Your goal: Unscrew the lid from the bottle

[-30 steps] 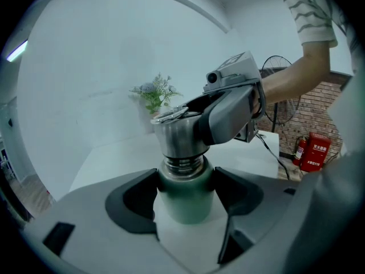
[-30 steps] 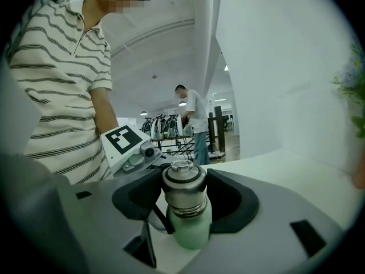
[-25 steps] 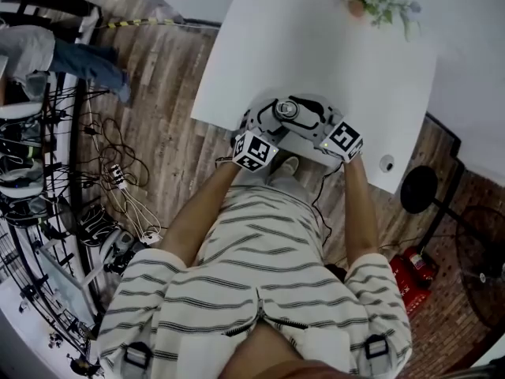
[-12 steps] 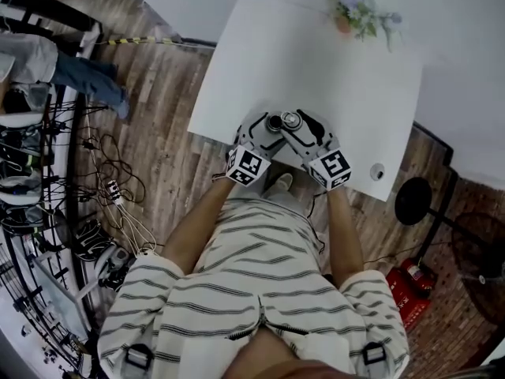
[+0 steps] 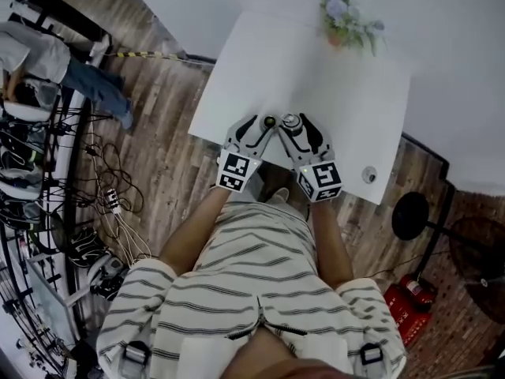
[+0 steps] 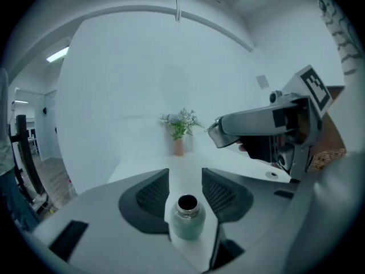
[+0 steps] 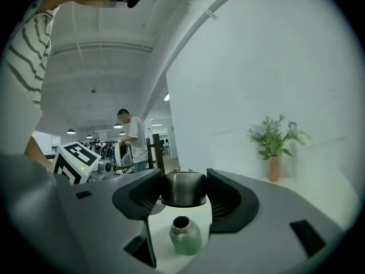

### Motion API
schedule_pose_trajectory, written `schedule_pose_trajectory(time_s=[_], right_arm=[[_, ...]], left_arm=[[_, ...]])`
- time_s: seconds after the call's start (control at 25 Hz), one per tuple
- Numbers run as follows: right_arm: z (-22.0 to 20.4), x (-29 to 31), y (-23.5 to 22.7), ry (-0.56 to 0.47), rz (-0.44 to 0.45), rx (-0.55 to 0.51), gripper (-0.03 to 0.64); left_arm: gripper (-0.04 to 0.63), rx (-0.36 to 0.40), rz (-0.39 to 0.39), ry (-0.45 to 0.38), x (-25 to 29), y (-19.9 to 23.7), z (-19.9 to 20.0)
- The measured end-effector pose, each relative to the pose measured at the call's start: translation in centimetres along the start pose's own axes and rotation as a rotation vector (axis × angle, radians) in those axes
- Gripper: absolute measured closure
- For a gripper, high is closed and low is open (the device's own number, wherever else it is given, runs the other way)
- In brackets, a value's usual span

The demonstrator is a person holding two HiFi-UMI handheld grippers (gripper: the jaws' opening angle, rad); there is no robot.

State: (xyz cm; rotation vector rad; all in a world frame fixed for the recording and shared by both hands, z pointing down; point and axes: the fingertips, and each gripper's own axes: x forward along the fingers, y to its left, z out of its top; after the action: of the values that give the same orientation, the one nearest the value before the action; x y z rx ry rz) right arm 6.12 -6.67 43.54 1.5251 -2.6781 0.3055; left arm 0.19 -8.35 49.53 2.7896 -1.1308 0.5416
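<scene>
Bottle open, standing free on table, lower centre of both gripper views. Right gripper clamps lid. Left gripper jaws, just been closing, stand apart on nothing. Risk: a gripper clipping the unheld bottle tips it; lid may slip.

— Where does the head view sit?
— High up, facing steeply down at the table edge.
— And the gripper views?
— Low and close over it. The left faces the flowers, and the right looks more sideways toward the room. Both catch the bottle; all three catch the flowers.
</scene>
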Motion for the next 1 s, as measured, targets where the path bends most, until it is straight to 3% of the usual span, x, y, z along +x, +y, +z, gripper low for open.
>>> schedule_pose_trajectory(time_s=[0.32, 1.0], right_arm=[[3.0, -3.9, -0.3, -0.022, -0.13, 0.025, 0.364], [6.8, -8.6, 0.3, -0.112, -0.213, -0.022, 0.364]], left_arm=[[0.59, -0.054, 0.077, -0.049, -2.9, -1.8, 4.6], [0.597, -0.038, 0.14, -0.23, -9.0, -4.3, 12.7]])
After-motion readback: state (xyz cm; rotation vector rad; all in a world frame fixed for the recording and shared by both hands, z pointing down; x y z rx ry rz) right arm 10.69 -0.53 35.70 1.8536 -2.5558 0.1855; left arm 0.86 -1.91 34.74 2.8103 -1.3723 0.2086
